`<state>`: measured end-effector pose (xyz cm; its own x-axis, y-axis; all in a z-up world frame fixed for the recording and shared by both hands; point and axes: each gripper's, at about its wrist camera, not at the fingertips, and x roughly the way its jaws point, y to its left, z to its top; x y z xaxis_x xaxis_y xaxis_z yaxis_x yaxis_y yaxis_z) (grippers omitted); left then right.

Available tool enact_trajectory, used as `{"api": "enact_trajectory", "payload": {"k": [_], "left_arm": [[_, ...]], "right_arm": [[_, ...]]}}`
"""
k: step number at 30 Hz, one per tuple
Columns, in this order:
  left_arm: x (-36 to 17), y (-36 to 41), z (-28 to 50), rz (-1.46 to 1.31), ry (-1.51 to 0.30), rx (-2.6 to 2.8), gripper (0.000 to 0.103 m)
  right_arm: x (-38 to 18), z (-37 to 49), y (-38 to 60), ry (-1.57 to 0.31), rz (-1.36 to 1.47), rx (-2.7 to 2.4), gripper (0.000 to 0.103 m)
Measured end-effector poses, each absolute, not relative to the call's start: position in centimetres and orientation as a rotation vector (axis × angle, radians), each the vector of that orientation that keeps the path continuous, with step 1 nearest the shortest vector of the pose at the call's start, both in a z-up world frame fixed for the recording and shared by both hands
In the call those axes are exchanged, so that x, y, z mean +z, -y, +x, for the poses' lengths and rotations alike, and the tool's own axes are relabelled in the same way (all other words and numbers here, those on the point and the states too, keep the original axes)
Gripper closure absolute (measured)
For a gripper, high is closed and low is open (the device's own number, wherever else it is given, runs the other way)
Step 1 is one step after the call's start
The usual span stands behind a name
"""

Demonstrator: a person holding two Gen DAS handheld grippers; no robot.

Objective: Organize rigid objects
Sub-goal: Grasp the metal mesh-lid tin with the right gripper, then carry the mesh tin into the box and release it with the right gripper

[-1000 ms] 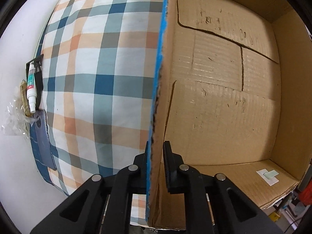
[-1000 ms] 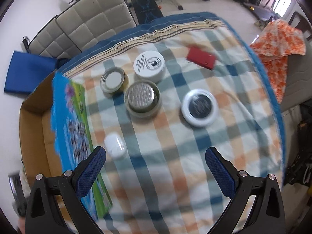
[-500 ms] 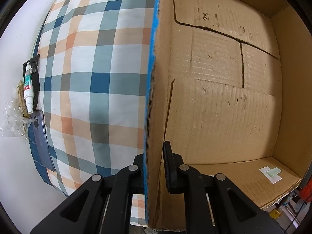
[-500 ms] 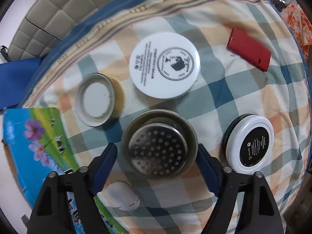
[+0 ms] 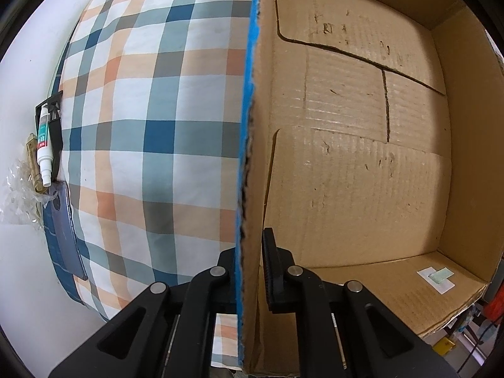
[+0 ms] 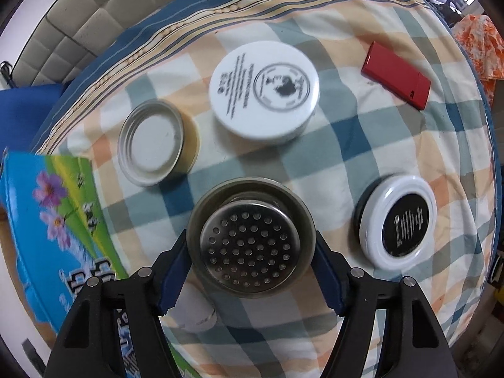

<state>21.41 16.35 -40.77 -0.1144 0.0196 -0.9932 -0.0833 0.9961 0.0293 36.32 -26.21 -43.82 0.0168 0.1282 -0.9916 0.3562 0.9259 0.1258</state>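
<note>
My left gripper [image 5: 252, 271] is shut on the upright wall of an open cardboard box [image 5: 346, 157], one finger on each side; the box interior is bare. In the right wrist view my right gripper [image 6: 250, 261] is open, its blue pads on either side of a round metal strainer cup [image 6: 250, 241] on the plaid cloth, very close to its rim. Around it lie a white round tin [image 6: 264, 89], a metal jar lid [image 6: 151, 146], a white-rimmed black tin [image 6: 398, 222], a red flat case [image 6: 395, 74] and a small white object [image 6: 197, 312].
The box's printed blue-green flap [image 6: 60, 220] lies at the left of the cloth. A white glue bottle [image 5: 42, 145] and plastic wrap [image 5: 15, 195] lie off the cloth's edge. A grey padded mat [image 6: 78, 22] and orange fabric [image 6: 482, 47] lie beyond.
The right gripper has dropped down and forward over the cloth and its fingers have narrowed around the strainer cup. The left gripper has held the box wall with a slight shift.
</note>
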Motion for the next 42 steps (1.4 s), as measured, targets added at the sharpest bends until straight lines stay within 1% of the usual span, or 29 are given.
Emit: {"api": "enact_trajectory", "payload": {"k": [9, 15, 21, 26, 32, 42], "left_arm": [[-40.2, -15.5, 21.1, -0.041, -1.670, 0.079, 0.097], [-40.0, -15.6, 20.7, -0.043, -1.663, 0.073, 0.098], [-39.7, -15.8, 20.6, -0.052, -1.657, 0.070, 0.098], [-39.7, -16.1, 20.6, -0.065, -1.655, 0.070, 0.098], [-39.9, -16.5, 20.8, -0.077, -1.657, 0.074, 0.098], [-40.2, -17.2, 20.9, -0.092, -1.661, 0.075, 0.098]], "right_arm": [[-40.5, 33.9, 24.9, -1.507, 0.408, -0.116, 0.030], [-36.3, 32.4, 22.4, -1.448, 0.432, -0.021, 0.030], [-30.7, 30.6, 18.5, -1.379, 0.424, 0.125, 0.030], [-27.4, 30.3, 13.1, -1.364, 0.398, 0.274, 0.030], [-28.0, 31.2, 7.1, -1.387, 0.359, 0.357, 0.030], [-35.2, 33.5, 0.7, -1.490, 0.273, 0.349, 0.030]]}}
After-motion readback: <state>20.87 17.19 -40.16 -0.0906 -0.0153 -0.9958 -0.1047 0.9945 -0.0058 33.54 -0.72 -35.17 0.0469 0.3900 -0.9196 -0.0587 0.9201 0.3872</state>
